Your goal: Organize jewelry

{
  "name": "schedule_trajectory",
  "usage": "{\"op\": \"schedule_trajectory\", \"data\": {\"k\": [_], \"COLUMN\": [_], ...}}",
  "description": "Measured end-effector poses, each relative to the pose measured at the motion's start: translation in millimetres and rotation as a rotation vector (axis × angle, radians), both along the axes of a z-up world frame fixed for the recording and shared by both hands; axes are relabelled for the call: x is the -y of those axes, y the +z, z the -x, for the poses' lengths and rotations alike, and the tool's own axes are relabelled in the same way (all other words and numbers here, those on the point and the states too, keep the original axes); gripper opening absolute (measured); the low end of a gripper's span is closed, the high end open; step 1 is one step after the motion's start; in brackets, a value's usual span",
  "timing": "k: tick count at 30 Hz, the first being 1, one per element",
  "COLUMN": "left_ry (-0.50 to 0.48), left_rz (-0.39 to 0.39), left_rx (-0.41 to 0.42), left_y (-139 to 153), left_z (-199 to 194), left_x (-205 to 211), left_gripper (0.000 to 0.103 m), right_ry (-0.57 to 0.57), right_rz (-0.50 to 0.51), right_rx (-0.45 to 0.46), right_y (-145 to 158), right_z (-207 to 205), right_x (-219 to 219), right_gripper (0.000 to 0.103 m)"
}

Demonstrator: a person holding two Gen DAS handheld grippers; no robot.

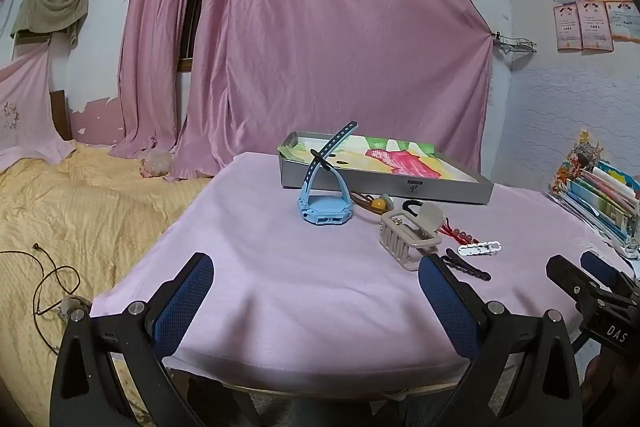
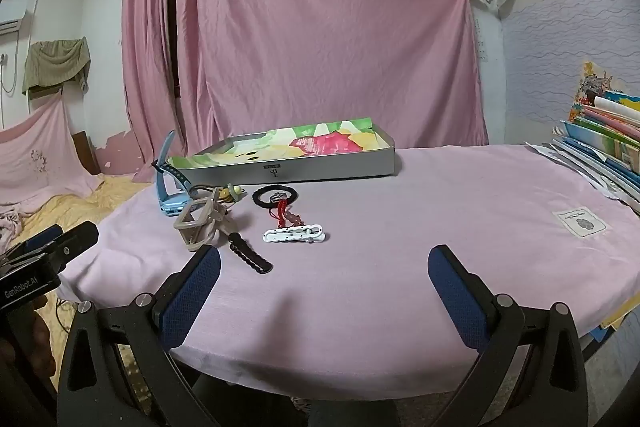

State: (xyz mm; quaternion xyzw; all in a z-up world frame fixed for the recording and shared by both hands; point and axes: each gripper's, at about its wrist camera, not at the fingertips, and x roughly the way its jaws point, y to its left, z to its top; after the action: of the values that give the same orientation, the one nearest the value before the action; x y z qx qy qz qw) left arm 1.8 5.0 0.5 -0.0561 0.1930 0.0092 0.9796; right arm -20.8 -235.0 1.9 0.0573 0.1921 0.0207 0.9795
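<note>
A grey tray [image 1: 384, 185] [image 2: 320, 169] lined with flowered paper lies at the back of the pink-covered table [image 1: 280, 287]. In front of it lie a blue watch [image 1: 324, 211] [image 2: 170, 201], a beige claw clip [image 1: 408, 239] [image 2: 198, 223], a black wavy clip [image 1: 468, 267] [image 2: 250, 255], a white clip [image 1: 480, 249] [image 2: 294, 233], a red beaded string [image 2: 286, 215], a black hair ring [image 2: 276, 195] and a yellow-bead piece [image 1: 378, 203]. My left gripper [image 1: 316, 267] is open and empty above the table's front edge. My right gripper [image 2: 324, 259] is open and empty, short of the white clip.
A stack of books and papers [image 1: 600, 195] [image 2: 600, 151] stands at the table's right edge. A yellow bedspread [image 1: 80, 207] with a black cable lies left of the table. Pink curtains [image 1: 320, 27] hang behind. A white label [image 2: 582, 223] lies on the cloth.
</note>
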Motion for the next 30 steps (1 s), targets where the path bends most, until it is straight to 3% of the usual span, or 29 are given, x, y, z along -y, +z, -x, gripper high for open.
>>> {"op": "schedule_trajectory", "data": {"k": [30], "left_ry": [0.000], "left_rz": [0.004], "left_rx": [0.002], "left_y": [1.0], "left_z": [0.3], "left_x": [-0.6], "left_gripper": [0.103], "right_ry": [0.001], "right_rz": [-0.002], "right_rx": [0.003], "right_y": [-1.1], "right_z": [-1.7], "right_x": [-0.8], "right_gripper": [0.102]}}
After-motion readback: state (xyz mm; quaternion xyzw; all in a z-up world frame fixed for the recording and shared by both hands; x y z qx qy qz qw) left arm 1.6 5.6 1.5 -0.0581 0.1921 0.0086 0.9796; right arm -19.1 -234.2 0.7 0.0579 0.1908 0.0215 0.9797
